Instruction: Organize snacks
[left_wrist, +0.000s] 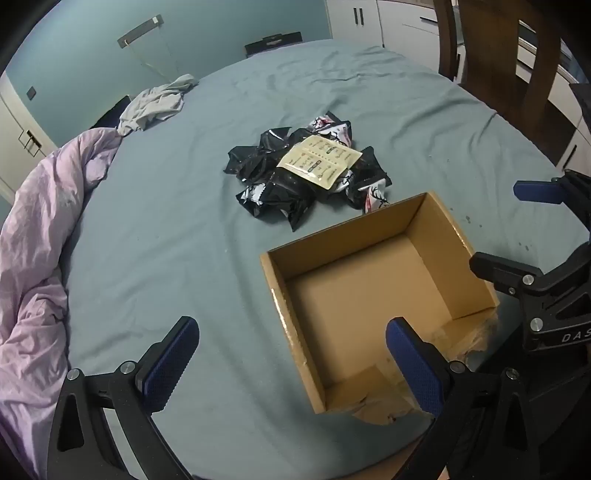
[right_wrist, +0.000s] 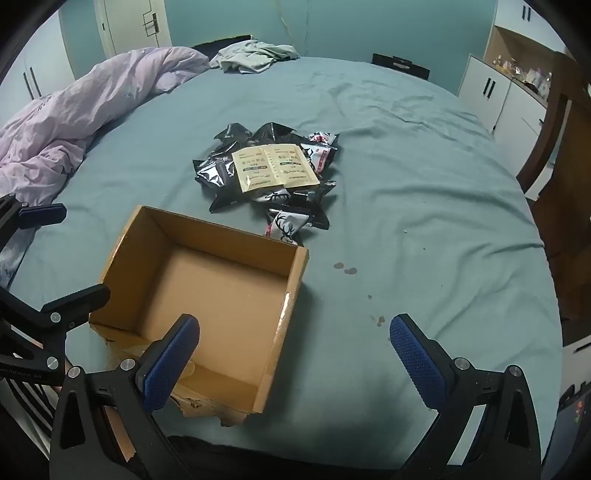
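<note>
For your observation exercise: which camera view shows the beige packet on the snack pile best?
The right wrist view: the beige packet lies nearer, larger and flatter. The left wrist view shows it smaller and farther away.

Open cardboard box (left_wrist: 373, 295) on the bed sheet (left_wrist: 166, 240) near the bed's near edge, pile of snack packets (left_wrist: 295, 184) just behind it, flat sachet (left_wrist: 319, 160) atop the pile, duvet (left_wrist: 40, 240) along the left edge, crumpled garment (left_wrist: 155, 103) at the far left corner.

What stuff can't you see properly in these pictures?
- How many snack packets there are: both views, they lie piled, and the beige packet covers some.
- Beige packet's print: too small.
- Cardboard box's torn near corner: left view, a gripper finger hides it.
</note>
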